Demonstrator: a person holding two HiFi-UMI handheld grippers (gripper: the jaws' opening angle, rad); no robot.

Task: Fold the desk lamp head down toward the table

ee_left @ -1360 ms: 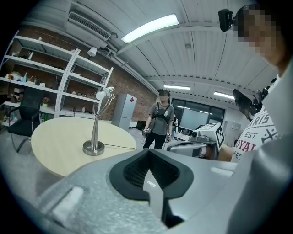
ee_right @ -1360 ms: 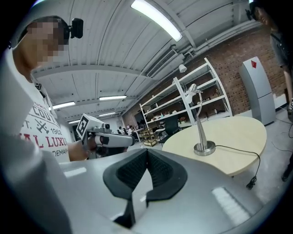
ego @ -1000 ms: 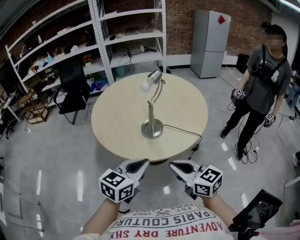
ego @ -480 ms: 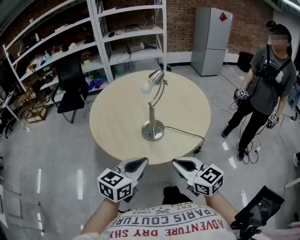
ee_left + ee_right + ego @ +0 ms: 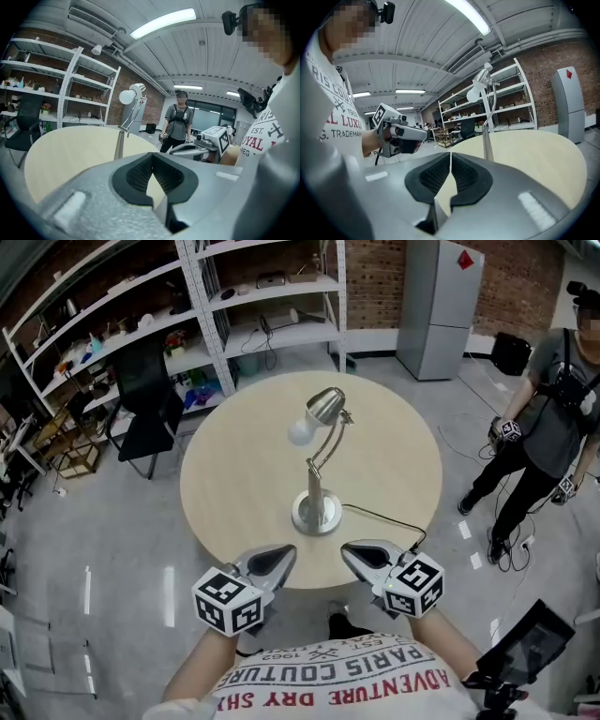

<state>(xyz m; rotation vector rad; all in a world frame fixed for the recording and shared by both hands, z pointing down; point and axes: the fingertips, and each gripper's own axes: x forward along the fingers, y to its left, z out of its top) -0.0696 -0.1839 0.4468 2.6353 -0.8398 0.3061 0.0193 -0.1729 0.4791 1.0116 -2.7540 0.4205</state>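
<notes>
Round pale wooden table, stood on a grey floor, with one lamp carried on it.
The desk lamp is set upright on its round metal base, toward the near side of the tabletop; a dark cord is laid from the base across the surface to the near right edge.

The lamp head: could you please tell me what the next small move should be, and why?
Probably bring the right gripper forward over the table toward the lamp head, opening its jaws. Both it and the left gripper are shut, empty, and short of the raised head.
</notes>
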